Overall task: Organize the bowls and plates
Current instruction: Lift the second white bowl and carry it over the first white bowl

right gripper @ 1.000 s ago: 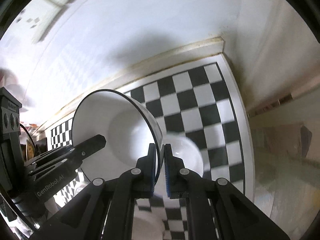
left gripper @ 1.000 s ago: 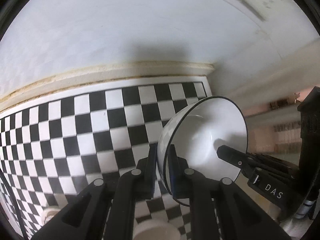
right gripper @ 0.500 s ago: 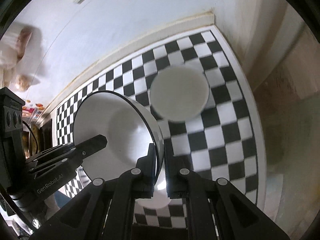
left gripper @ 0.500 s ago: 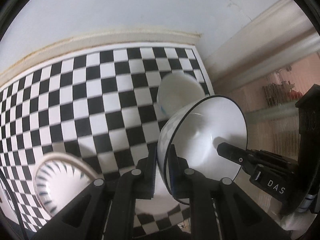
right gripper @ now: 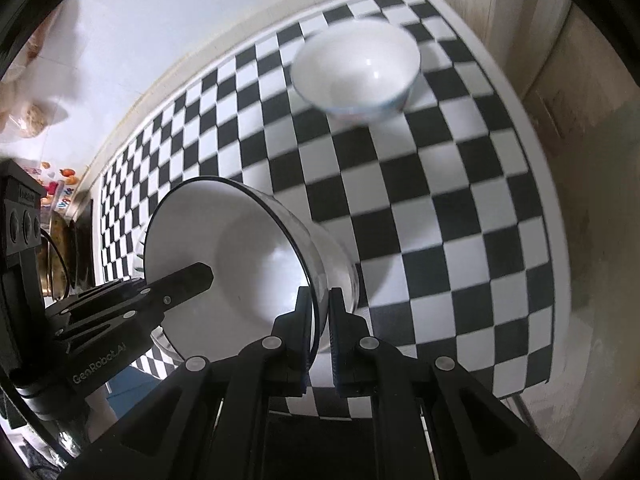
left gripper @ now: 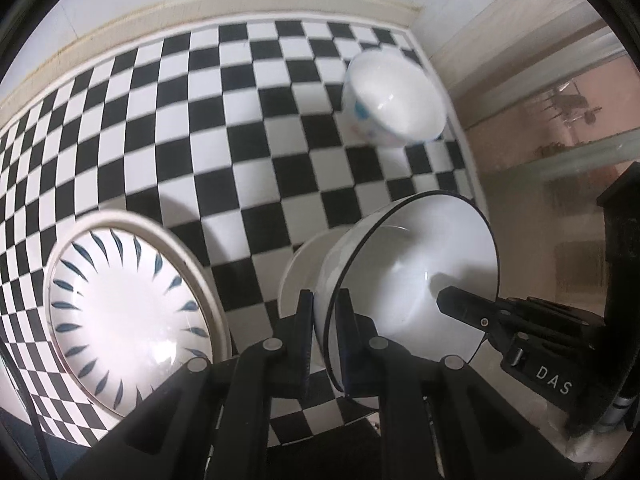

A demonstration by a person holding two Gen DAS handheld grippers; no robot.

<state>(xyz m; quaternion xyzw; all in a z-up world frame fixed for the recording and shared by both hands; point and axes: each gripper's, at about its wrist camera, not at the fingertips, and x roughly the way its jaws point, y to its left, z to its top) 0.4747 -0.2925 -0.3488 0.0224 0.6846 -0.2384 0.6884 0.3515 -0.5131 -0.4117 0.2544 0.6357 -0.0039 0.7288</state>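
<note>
Both grippers hold one white bowl with a thin black rim, tilted on its side above the checkered table. My left gripper is shut on its left rim. My right gripper is shut on the opposite rim, where the bowl also shows. Each gripper appears in the other's view, the right one and the left one. A white plate lies under the bowl. A white bowl with blue marks stands far right, also in the right wrist view. A blue-leaf plate lies left.
The black-and-white checkered tablecloth ends at a white wall with a cream moulding at the back. The table's right edge borders a wooden panel. Cluttered items sit far left in the right wrist view.
Both grippers have pulled back and tilted down with the bowl. The blue-marked bowl, the blue-leaf plate and the white plate under the bowl have come into fuller view.
</note>
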